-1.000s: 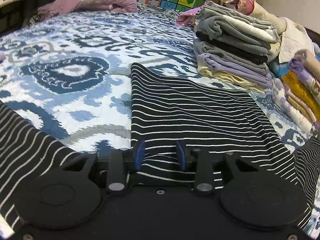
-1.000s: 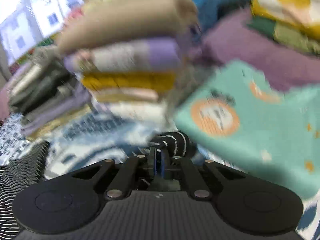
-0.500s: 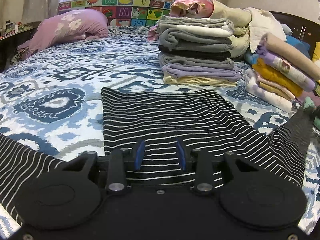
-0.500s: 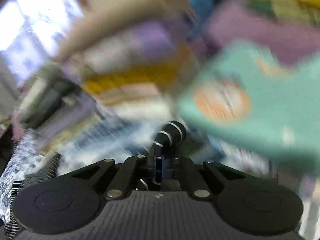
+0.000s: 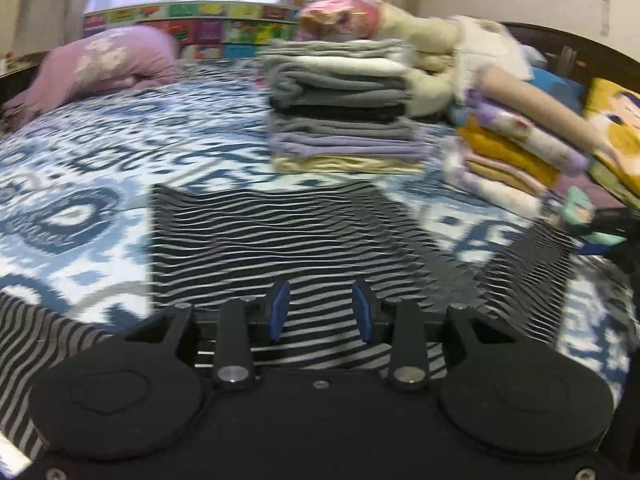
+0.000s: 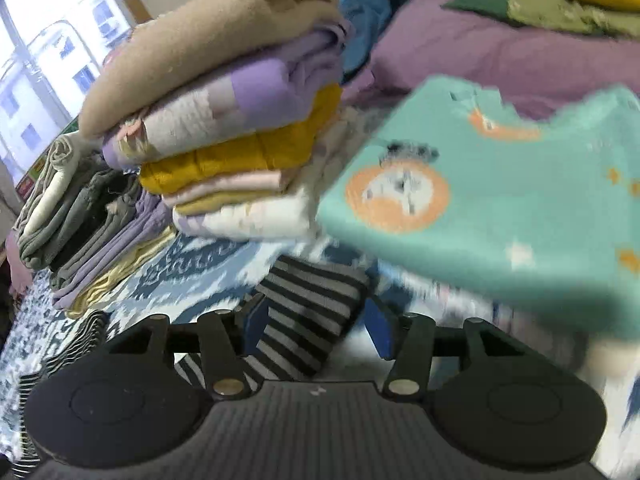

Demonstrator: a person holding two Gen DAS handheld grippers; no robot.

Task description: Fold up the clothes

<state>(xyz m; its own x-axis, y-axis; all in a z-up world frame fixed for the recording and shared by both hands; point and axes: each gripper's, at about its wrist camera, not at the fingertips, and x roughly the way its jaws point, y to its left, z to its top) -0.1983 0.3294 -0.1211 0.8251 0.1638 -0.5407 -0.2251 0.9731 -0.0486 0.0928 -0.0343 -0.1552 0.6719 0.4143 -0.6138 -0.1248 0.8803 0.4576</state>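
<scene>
A: What has just changed on the bed [image 5: 80, 168]?

B: The right gripper [image 6: 316, 320] now stands with its fingers [image 6: 256, 320] spread wide. The sleeve cuff [image 6: 308, 312] of the black-and-white striped top [image 5: 256, 232] lies loose between them, gripped by neither. Half a second ago those fingers were pinched shut on that same cuff.

A: And what does that mean for the fold?

B: By my reading, the sleeve has been let go, stretched out to the right near the teal garment [image 6: 500, 208] and the folded stacks [image 5: 340, 108]. The top's body lies flat on the quilt, both sleeves spread outward, so folding looks far from complete.

A: The left gripper [image 5: 320, 312]?

B: Its fingers [image 5: 278, 312] are parted over the near edge of the striped body, holding nothing, just as in both earlier frames. Its view now sits a little higher and is blurred, showing more of the window.

A: Anything else different?

B: The right view is sharper than it was half a second ago.
</scene>
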